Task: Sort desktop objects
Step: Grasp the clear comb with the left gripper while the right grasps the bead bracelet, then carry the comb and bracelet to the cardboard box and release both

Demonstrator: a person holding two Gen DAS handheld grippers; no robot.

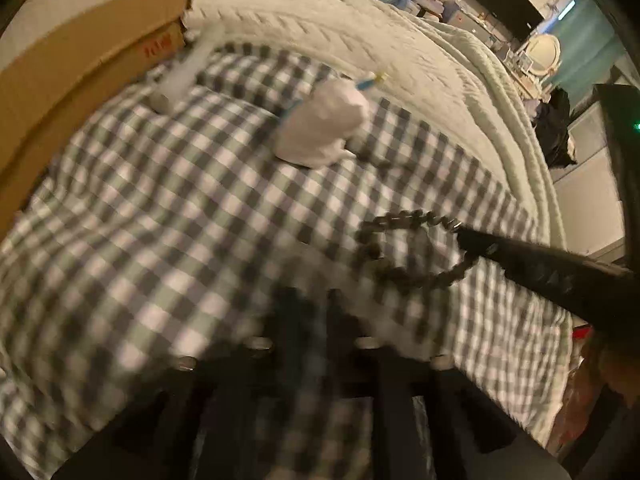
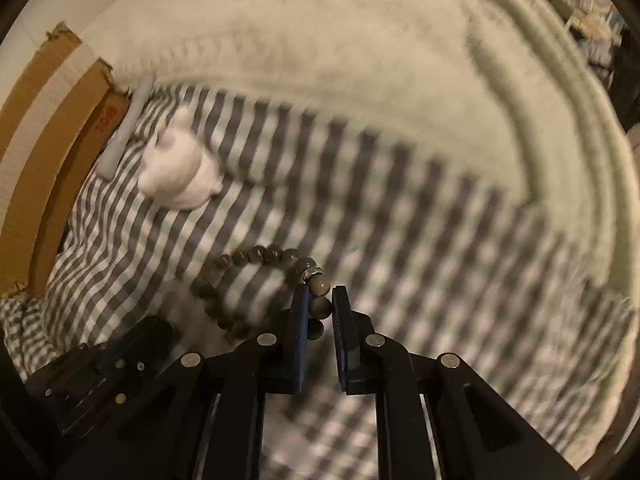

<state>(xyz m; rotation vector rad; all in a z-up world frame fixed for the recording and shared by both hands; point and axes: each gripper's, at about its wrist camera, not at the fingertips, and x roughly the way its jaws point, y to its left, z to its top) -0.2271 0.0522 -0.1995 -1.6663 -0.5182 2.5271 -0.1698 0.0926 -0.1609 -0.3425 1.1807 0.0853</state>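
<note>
Your right gripper (image 2: 320, 304) has its jaws drawn narrow onto the dark grey round-beaded bracelet (image 2: 256, 280): two or three beads sit pinched between the blue pads, right beside the bracelet's small silver spacer. The rest of the loop lies on the grey-and-white checked cloth (image 2: 400, 220), curving away to the left of the jaws.

Your left gripper (image 1: 308, 312) is too smeared in its own view for its fingertips to be made out, so you cannot tell how wide it stands; nothing is seen between its jaws, and it hangs over bare checked cloth just below the bracelet.

The left wrist view gives you what the right one does not: the whole bracelet loop (image 1: 408, 252), with the right gripper's black finger (image 1: 520, 256) reaching in from the right onto the loop's right edge. It also shows a thin blue-and-yellow stick-like thing (image 1: 370, 82), too blurred to name, lying beyond the white lumpy figurine (image 1: 324, 128), well above the bracelet.

Both views show a pale grey bar-shaped object (image 2: 124, 136) further left of the figurine, against the brown cardboard box (image 2: 52, 128), and a cream knitted blanket (image 2: 320, 60) beyond the cloth's far edge.
</note>
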